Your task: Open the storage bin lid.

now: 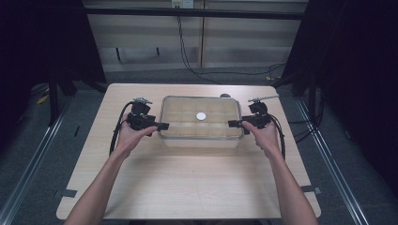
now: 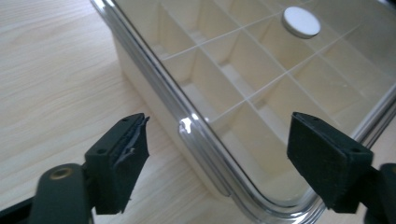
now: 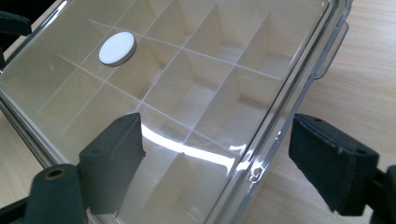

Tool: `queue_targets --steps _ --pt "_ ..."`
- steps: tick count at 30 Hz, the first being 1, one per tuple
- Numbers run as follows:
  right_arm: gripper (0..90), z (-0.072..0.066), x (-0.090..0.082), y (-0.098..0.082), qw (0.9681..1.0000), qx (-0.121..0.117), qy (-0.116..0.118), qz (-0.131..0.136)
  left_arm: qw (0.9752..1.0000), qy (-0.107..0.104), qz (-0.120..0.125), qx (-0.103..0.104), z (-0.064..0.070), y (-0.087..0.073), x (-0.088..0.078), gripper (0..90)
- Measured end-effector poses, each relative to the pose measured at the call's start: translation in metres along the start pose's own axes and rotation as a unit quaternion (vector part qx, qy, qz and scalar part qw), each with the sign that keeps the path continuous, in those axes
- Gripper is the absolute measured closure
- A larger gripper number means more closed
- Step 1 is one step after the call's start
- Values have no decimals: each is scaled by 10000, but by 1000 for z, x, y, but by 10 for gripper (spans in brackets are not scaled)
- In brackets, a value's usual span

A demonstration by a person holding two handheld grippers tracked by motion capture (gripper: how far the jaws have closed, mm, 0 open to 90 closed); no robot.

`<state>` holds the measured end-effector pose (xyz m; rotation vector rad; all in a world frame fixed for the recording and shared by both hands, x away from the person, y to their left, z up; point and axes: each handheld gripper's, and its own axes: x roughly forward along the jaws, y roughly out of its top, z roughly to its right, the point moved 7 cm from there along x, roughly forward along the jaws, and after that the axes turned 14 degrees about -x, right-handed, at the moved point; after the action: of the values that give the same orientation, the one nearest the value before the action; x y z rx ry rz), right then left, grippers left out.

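Note:
A clear plastic box (image 1: 202, 137) with a closed lid and a grid of compartments lies across the far middle of the wooden table. A white round disc (image 1: 201, 116) rests near its centre. My left gripper (image 1: 162, 126) points at the box's left end and my right gripper (image 1: 232, 123) at its right end, each held in a hand. In the left gripper view the jaws (image 2: 217, 140) stand wide apart astride the box's rim (image 2: 154, 60), pads clear of it, with the disc (image 2: 301, 22) beyond. In the right gripper view the jaws (image 3: 215, 140) likewise straddle the rim (image 3: 280, 107), touching nothing; the disc (image 3: 117, 48) lies farther in.
The table (image 1: 197, 178) has bare wood in front of the box and on both sides. A latch tab (image 3: 334, 51) juts from the box's side. Black cables (image 1: 187, 56) run over the floor behind the table, and metal rails (image 1: 28, 164) flank it.

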<state>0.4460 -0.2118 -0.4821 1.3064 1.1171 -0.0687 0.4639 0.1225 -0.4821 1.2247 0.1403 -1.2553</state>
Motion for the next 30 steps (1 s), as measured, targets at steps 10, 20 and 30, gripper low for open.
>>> queue_targets --steps 10,20,30 --pt "126 -1 11 -5 9997 -133 -17 -204 9999 -32 -141 -1 8 -4 14 181" --pt "86 2 19 -4 9999 52 72 -148 9997 -97 -221 -106 9 -2 20 155" --pt "80 3 23 -5 9996 286 64 -65 9991 -224 -322 -160 7 1 23 178"
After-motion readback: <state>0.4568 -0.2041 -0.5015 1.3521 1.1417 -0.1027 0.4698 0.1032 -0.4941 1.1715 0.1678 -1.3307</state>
